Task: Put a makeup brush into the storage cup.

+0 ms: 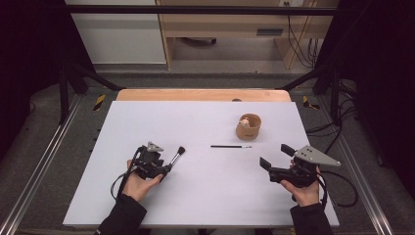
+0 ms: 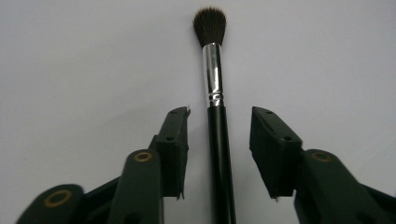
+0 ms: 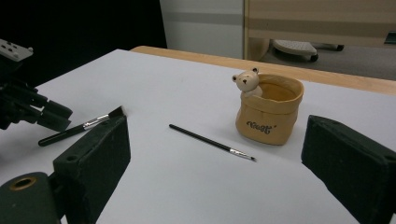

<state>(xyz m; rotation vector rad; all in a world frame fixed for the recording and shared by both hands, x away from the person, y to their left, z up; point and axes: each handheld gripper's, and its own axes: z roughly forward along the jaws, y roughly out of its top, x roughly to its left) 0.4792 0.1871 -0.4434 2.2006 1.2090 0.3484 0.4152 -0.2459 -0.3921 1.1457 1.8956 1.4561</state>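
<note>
- table (image 1: 147, 196): white top, little on it; nothing looks put away yet.
- pot (image 1: 248, 127): tan holder with a small bear on its rim, standing upright toward the far right of the table. no brush inside that i can see, so the likely goal of loading it is not begun.
- right gripper (image 1: 275, 158): jaws wide apart, nothing between them, held near the table's right side and aimed toward the pot.
- left gripper (image 2: 219, 140): jaws apart on either side of the brush handle, pads not touching it.
- powder brush (image 2: 215, 93): lying on the table, bristles pointing away from the left gripper. not gripped; pickup left to do.
- thin brush (image 1: 231, 146): flat on the table just in front of the pot, well apart from both grippers, untouched.
</note>
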